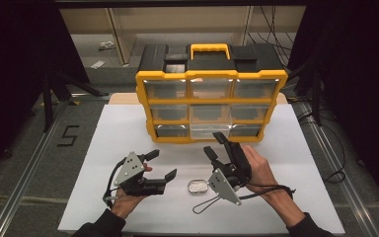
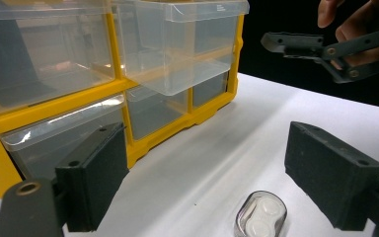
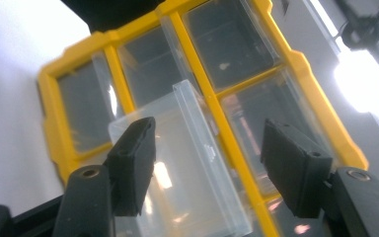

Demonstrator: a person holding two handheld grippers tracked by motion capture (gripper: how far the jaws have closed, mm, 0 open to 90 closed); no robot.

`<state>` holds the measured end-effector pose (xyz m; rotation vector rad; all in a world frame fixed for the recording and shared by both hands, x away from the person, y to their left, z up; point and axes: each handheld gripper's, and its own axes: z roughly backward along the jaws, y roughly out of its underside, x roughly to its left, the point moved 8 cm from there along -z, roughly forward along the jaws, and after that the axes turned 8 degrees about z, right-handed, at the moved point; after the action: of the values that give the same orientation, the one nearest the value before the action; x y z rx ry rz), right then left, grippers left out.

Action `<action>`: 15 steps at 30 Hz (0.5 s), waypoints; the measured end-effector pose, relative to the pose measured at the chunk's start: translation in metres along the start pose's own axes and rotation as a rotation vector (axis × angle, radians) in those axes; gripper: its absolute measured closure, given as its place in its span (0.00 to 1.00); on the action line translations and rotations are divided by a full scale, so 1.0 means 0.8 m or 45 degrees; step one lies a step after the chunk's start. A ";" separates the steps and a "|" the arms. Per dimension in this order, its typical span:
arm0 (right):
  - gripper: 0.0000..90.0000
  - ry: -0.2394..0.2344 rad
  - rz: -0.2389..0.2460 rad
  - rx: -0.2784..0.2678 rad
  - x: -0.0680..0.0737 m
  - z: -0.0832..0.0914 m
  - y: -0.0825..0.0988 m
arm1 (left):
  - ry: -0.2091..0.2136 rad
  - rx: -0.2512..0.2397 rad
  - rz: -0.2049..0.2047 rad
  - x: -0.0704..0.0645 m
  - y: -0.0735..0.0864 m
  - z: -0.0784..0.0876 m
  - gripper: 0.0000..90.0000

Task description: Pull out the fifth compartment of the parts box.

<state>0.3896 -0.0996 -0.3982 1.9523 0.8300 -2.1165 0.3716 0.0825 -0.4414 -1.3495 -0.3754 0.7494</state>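
Contact lens case (image 1: 198,186) sits on the white tabletop (image 1: 128,133) between both grippers. Organizer's (image 1: 210,94) middle drawer (image 1: 209,127) is pulled out, probably to receive it. Left gripper (image 1: 157,166) and right gripper (image 1: 215,143) both have fingers spread, holding nothing.
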 end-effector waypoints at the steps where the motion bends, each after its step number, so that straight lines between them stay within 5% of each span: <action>1: 0.43 -0.009 -0.020 -0.004 -0.001 0.001 0.000 | 0.000 0.001 -0.001 0.000 0.000 0.000 0.18; 15: 0.35 -0.129 -0.259 -0.033 0.001 0.010 -0.007 | 0.005 -0.001 -0.004 -0.001 0.000 0.000 0.18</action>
<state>0.3796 -0.0984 -0.3971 1.7993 1.0707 -2.2807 0.3711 0.0814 -0.4409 -1.3506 -0.3747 0.7442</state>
